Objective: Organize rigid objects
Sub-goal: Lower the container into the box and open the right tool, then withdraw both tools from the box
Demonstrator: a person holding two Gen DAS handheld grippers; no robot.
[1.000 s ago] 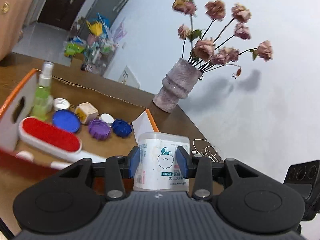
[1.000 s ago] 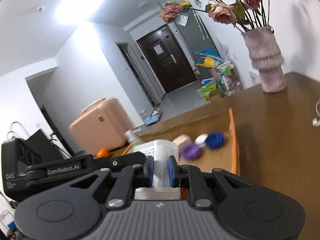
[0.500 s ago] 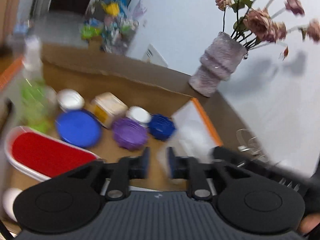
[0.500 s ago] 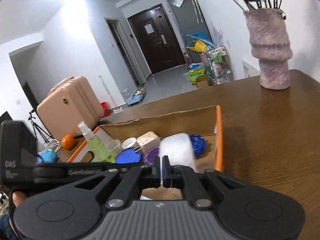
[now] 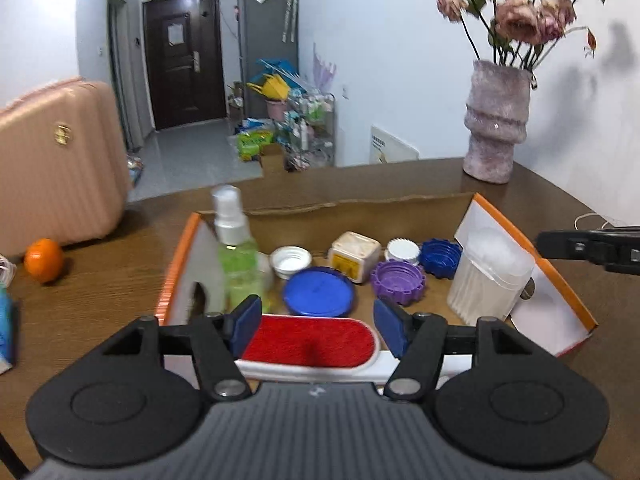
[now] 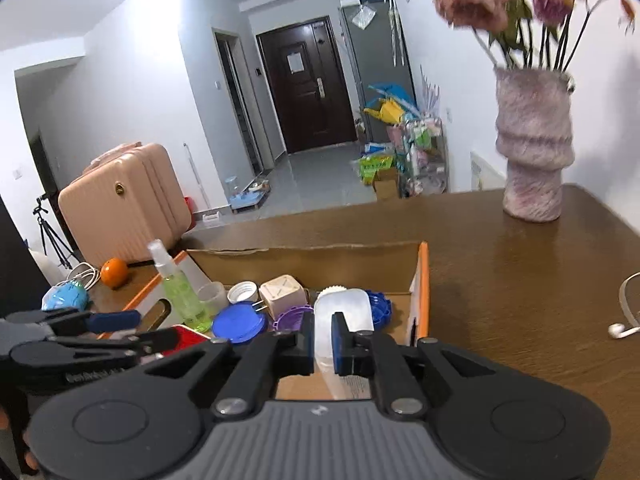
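The left gripper (image 5: pixel 317 330), fingers just spread and empty, has passed the swab box (image 6: pixel 342 320) to the right gripper (image 6: pixel 322 344), which pinches it over the tray (image 5: pixel 560 280).

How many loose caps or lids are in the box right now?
5 visible: a large blue lid in front, a white cap behind it, a purple cap, a small white cap, and a dark blue cap. Others may hide behind the spray bottle.
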